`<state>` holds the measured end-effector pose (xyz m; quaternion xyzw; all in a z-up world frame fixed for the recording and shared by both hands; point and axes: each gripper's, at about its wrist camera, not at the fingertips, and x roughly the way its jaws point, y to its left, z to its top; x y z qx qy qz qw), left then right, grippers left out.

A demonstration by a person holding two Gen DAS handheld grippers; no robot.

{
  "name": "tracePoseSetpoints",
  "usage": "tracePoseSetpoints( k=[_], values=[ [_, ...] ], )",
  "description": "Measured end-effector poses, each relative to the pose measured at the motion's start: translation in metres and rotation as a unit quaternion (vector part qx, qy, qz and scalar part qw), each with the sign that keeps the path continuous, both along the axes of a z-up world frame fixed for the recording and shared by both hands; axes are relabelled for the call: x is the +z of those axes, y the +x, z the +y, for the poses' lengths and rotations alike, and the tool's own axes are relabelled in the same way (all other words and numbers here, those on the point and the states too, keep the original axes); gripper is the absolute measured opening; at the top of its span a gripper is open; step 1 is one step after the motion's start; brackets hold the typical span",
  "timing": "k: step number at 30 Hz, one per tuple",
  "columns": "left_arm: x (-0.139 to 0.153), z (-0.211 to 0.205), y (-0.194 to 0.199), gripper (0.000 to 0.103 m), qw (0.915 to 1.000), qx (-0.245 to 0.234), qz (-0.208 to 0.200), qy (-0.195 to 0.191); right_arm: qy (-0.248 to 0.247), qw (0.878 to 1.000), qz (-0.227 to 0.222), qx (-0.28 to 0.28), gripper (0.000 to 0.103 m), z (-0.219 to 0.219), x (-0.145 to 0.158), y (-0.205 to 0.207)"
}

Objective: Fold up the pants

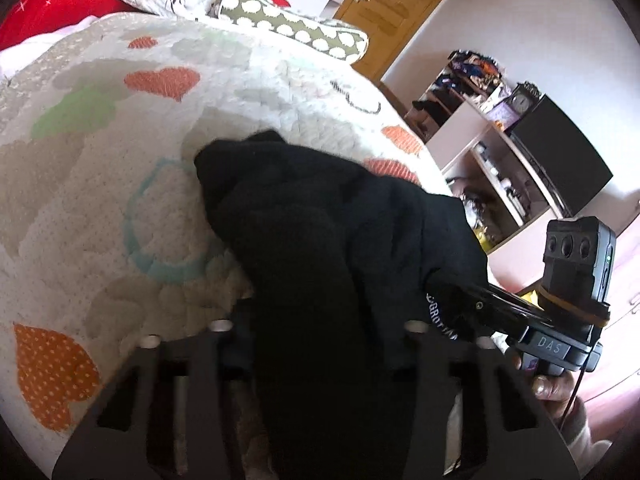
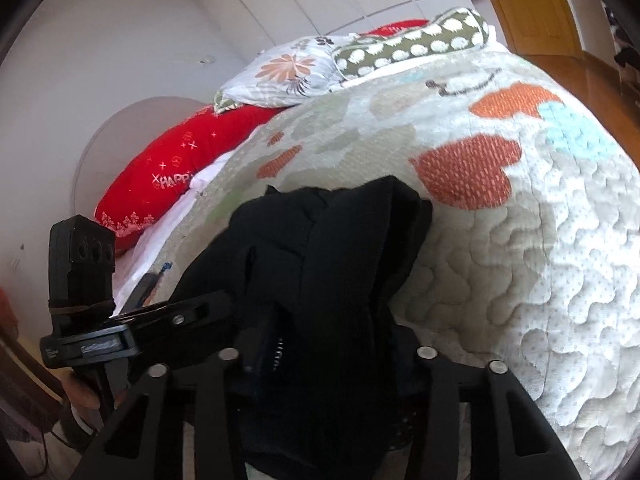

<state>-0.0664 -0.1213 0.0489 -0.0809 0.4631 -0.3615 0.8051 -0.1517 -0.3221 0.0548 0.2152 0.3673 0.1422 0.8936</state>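
Observation:
The black pants (image 1: 320,220) lie bunched on the quilted bedspread (image 1: 100,208), one end lifted toward me. My left gripper (image 1: 320,344) is shut on the pants, the cloth draped over and hiding its fingertips. My right gripper (image 1: 460,300) comes in from the right in the left wrist view, clamped on the pants' edge near white lettering. In the right wrist view the pants (image 2: 332,264) cover my right gripper (image 2: 328,364), which is shut on them. The left gripper (image 2: 224,308) enters there from the left, gripping the same bundle.
The bed carries a red pillow (image 2: 160,176), a floral pillow (image 2: 280,72) and a green spotted bolster (image 2: 412,40) at its head. A shelf unit (image 1: 480,128) with a dark screen (image 1: 560,152) stands beyond the bed's right edge. A wooden door (image 1: 392,4) is behind.

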Motion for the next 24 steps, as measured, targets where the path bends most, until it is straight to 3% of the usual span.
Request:
tracePoseSetpoints(
  k=[4,11,14,17,18,20,22,24],
  values=[
    [0.02,0.004,0.01,0.034,0.9996,-0.001,-0.03,0.002,-0.003,1.0,-0.024,0.003,0.036,0.001,0.022,0.008],
    [0.043,0.001,0.057,0.034,0.9977,0.017,-0.064,0.015,-0.015,0.998,-0.054,-0.009,0.035,0.006,0.045,0.058],
    [0.039,-0.001,0.081,0.034,0.9975,0.024,-0.062,0.023,-0.014,0.999,-0.05,-0.017,0.035,0.004,0.04,0.084],
    [0.015,-0.005,0.112,0.034,0.9974,0.033,-0.041,0.05,-0.029,0.999,-0.029,-0.025,0.036,0.002,0.022,0.109],
    [0.003,-0.007,0.119,0.037,0.997,0.04,-0.024,0.062,-0.042,0.999,-0.007,-0.028,0.036,0.001,0.011,0.117],
    [-0.015,-0.001,0.128,0.066,0.9965,0.061,0.005,0.057,-0.057,0.997,0.04,-0.035,0.042,-0.003,-0.011,0.127],
    [-0.016,0.011,0.127,0.066,0.9966,0.07,0.013,0.041,-0.029,0.998,0.035,-0.036,0.045,-0.013,-0.01,0.12],
    [-0.008,0.017,0.121,0.066,0.9955,0.079,0.003,0.052,-0.036,0.998,0.029,-0.043,0.048,-0.019,0.001,0.111]
  ],
)
